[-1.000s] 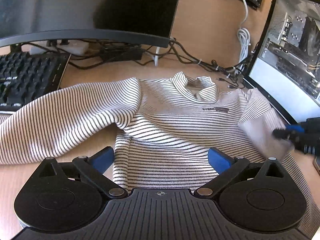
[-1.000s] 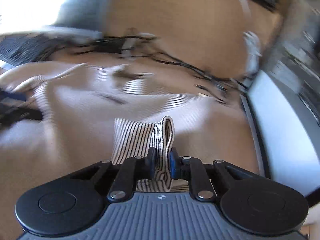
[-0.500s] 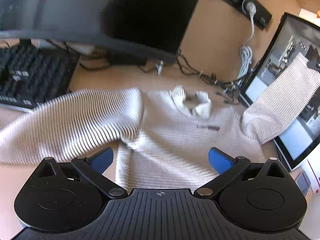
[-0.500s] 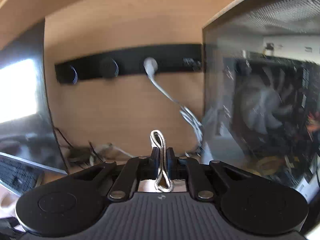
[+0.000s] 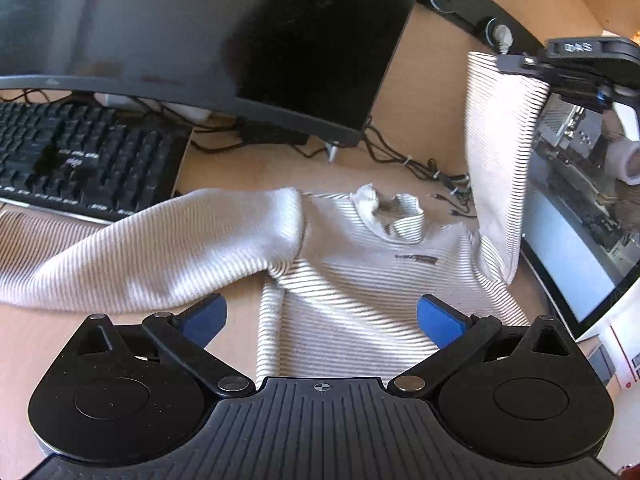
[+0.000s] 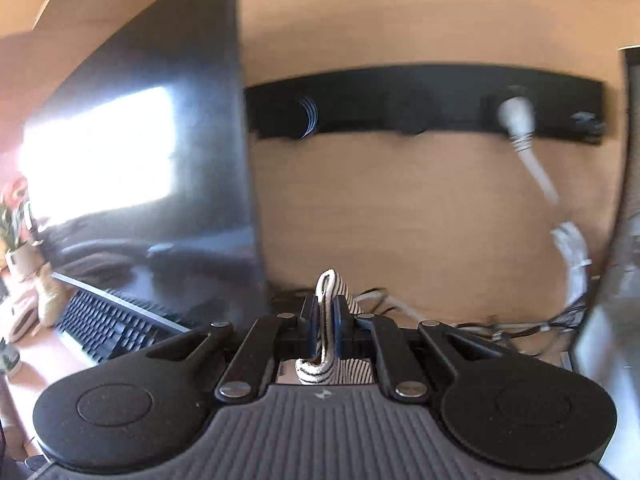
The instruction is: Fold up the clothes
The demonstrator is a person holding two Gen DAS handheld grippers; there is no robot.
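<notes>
A white sweater with thin black stripes (image 5: 360, 280) lies face up on the wooden desk, collar toward the back. Its left sleeve (image 5: 140, 248) stretches out to the left, partly over the keyboard. My left gripper (image 5: 322, 316) hovers open above the sweater's lower body, nothing between its blue pads. The right sleeve (image 5: 496, 152) hangs lifted high at the right, held by its cuff in my right gripper (image 5: 560, 68). In the right wrist view that gripper (image 6: 326, 320) is shut on the striped cuff (image 6: 330, 292), facing the back wall.
A large dark monitor (image 5: 200, 28) stands behind the sweater, a black keyboard (image 5: 80, 160) at the left. A second screen (image 5: 580, 208) stands close on the right. Cables (image 5: 420, 164) lie behind the collar, under a black wall socket strip (image 6: 420, 104).
My right gripper has lifted the right sleeve from the desk to high above it, turning to face the wall. My left gripper rose slightly and stayed open.
</notes>
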